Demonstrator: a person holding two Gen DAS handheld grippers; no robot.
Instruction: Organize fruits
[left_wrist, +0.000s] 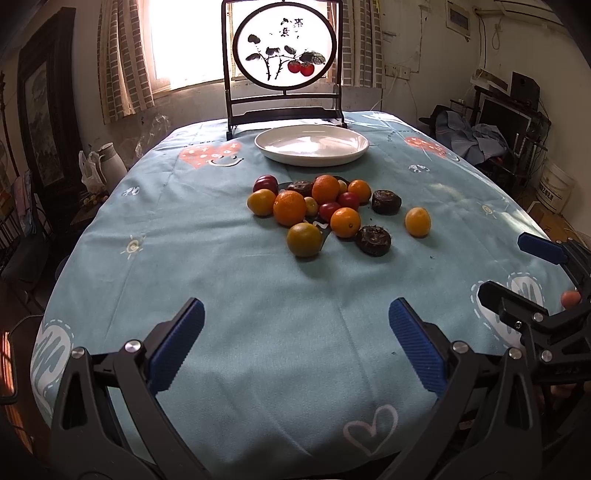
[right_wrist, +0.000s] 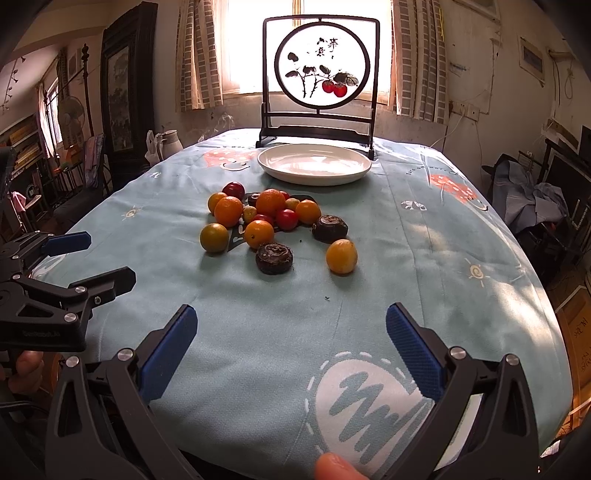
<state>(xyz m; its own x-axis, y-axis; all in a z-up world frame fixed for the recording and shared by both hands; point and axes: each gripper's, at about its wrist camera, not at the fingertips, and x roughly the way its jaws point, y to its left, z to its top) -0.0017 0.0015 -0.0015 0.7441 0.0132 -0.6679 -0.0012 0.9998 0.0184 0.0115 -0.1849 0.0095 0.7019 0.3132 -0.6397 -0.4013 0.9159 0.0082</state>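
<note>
Right now, my grippers: both hang low over the near edge of the table, nothing between their fingers.
Left gripper (left_wrist: 295, 347): my blue pads are spread wide apart over bare cloth, released and holding nothing.
Right gripper (right_wrist: 291, 350): likewise spread wide, empty; from my left wrist view it shows at the right edge, its fingers parted too.
Tablecloth (right_wrist: 424, 266): pale blue with hearts, suns and scribbled white ovals, covering the whole table.
Fruit pile (right_wrist: 258, 218): gathered near the middle of the cloth, well ahead of both my grippers and short of the plate.
Oranges: several in the pile, the largest orange (left_wrist: 289, 208) at the left front and another (left_wrist: 325, 189) behind it, touching their neighbours.
Red fruits (right_wrist: 287, 219): small, round, tucked among the oranges; one more dark red one (right_wrist: 233, 189) at the pile's far left.
Greenish-yellow fruit (left_wrist: 304, 239): at the near front of the pile, slightly apart.
Lone yellow-orange fruit (right_wrist: 341, 256): off to the right, clear of the rest.
Dark wrinkled fruits: one (right_wrist: 274, 258) near the front, one (right_wrist: 330, 228) to the right behind the lone fruit, a third partly hidden within the pile.
White plate (left_wrist: 273, 149): empty, beyond the pile, just before the screen.
Framed round screen (right_wrist: 320, 70): upright at the far edge, painted with two red fruits on a branch.
My fingertip (right_wrist: 334, 466): shows at the bottom edge of the right wrist view.
</note>
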